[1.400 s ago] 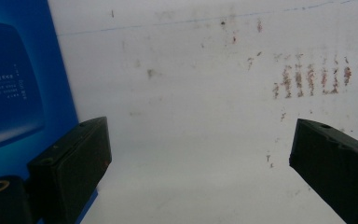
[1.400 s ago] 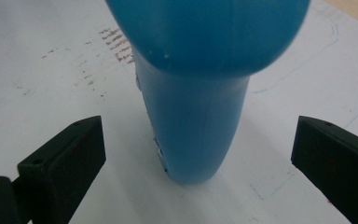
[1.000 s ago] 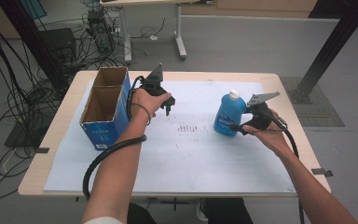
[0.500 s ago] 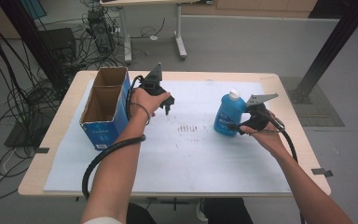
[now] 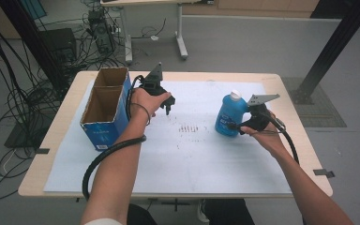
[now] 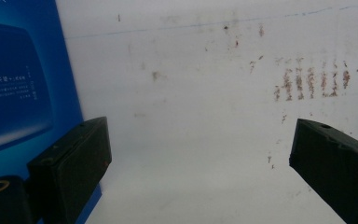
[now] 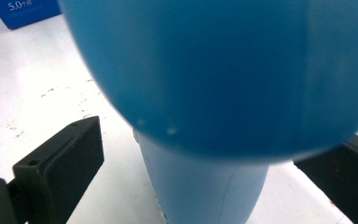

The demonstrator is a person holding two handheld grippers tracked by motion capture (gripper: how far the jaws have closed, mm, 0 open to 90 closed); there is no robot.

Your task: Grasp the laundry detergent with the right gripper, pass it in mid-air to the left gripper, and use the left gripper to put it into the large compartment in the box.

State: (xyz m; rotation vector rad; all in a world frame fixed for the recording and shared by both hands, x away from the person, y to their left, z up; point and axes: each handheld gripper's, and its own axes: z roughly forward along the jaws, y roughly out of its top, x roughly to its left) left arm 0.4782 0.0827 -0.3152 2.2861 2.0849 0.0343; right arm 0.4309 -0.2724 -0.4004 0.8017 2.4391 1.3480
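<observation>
Right claw (image 5: 238,126) agape around glossy rounded blue bottle (image 5: 227,114); left claw (image 5: 168,106) wide, empty.

Even, soft daylight-like lighting with faint shadows; the blue bottle (image 7: 223,79) is blurred, too near the lens.

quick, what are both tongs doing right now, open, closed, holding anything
Left tongs: open, empty, beside the blue box.
Right tongs: open around the blue bottle, jaws apart, not yet clamped.
</observation>
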